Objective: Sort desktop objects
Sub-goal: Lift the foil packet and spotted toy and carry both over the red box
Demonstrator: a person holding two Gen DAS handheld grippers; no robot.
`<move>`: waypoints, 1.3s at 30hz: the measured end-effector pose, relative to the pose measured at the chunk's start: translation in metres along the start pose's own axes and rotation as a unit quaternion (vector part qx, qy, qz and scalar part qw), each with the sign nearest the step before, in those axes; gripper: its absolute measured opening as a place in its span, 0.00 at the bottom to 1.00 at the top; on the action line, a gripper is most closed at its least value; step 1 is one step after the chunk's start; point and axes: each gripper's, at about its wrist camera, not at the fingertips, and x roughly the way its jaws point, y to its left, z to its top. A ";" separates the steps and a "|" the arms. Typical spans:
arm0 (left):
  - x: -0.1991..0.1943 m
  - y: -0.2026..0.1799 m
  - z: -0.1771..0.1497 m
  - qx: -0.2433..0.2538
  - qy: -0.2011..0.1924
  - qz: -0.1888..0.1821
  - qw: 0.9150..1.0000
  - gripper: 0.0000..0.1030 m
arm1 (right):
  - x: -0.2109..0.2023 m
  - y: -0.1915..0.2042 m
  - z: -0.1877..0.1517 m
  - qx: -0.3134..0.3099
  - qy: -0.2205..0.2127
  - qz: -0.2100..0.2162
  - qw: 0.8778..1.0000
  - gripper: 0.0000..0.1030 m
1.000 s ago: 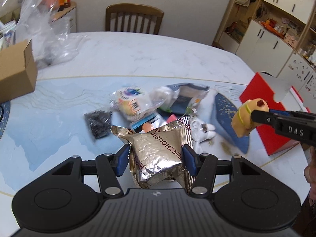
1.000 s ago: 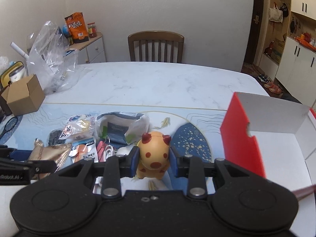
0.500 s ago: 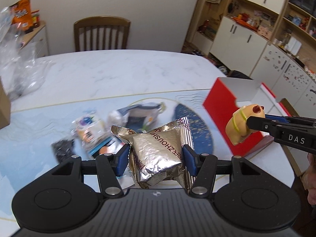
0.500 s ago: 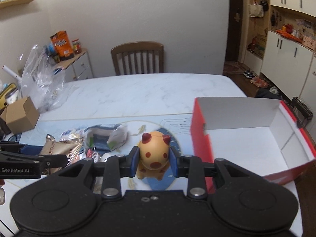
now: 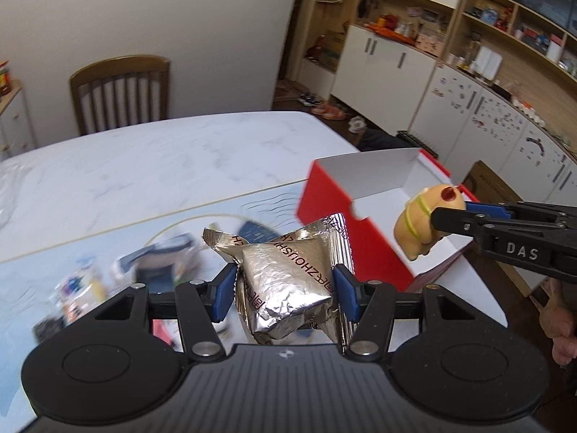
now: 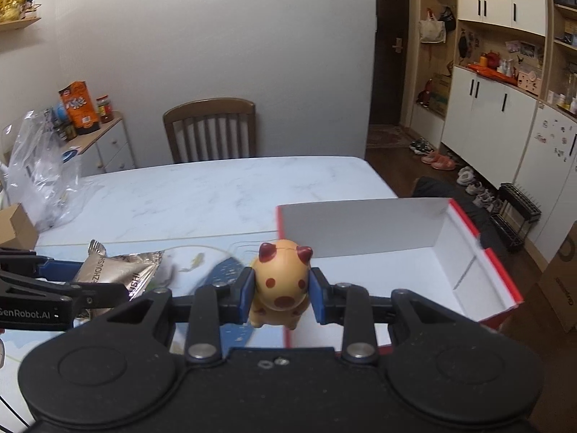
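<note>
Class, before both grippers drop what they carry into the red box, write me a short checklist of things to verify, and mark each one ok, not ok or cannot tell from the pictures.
1. Left gripper clamped on the foil snack packet: ok, both pads press its sides.
2. Right gripper clamped on the spotted toy animal: ok.
3. Red box open with free room inside: ok, the white floor in view is bare.
4. Toy over the box opening: ok in the left wrist view, near its front wall.
5. Packet over the opening: not ok, it looks short of the near red wall.
6. The two grippers clear of each other: ok, apart in both views.
</note>
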 end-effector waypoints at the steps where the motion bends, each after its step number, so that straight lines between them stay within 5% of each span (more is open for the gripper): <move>1: 0.003 -0.005 0.002 0.005 -0.001 -0.003 1.000 0.55 | 0.001 -0.004 0.000 0.001 0.001 -0.003 1.000 0.30; 18: 0.065 -0.101 0.045 0.077 0.011 -0.047 0.996 0.55 | 0.016 -0.084 0.015 -0.008 0.032 -0.029 0.999 0.30; 39: 0.167 -0.158 0.065 0.168 0.075 -0.058 0.981 0.55 | 0.072 -0.151 0.015 -0.005 0.084 -0.048 0.995 0.30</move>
